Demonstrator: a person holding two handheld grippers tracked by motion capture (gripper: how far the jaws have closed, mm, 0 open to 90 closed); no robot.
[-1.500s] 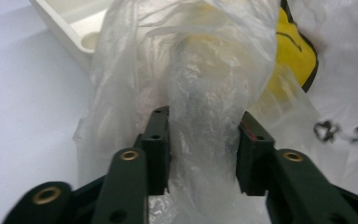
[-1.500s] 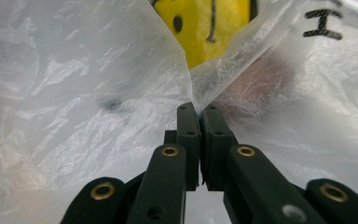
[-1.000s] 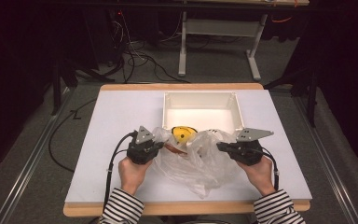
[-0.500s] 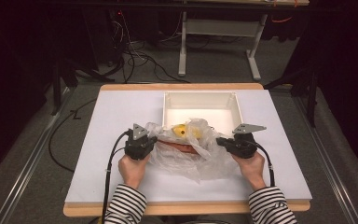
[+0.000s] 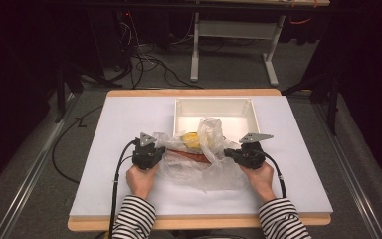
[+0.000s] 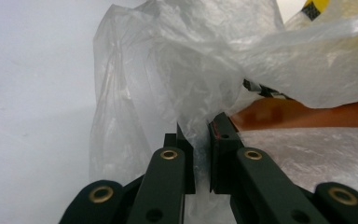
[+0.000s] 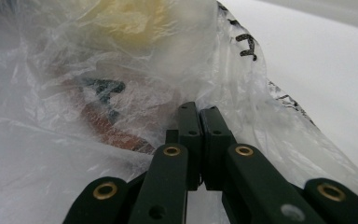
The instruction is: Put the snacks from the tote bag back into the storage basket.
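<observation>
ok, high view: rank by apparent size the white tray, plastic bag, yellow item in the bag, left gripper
1. white tray and plastic bag: similar spread, too close to rank
2. left gripper
3. yellow item, partly veiled by the bag, so its full extent is unsure

My view: white table (image 5: 129,124) with wood edge strip along near and far sides. White open tray (image 5: 251,112) on table, far side, right of centre. Grey carpet floor (image 5: 35,179) all round. Black cables (image 5: 144,64) tangled on floor beyond table, far left. Grey desk frame (image 5: 234,35) with two legs further back, centre-right. Metal floor rail (image 5: 27,184) running along left; another on right. Dark stand legs either side of table. Background beyond that too dark for me to read.
</observation>
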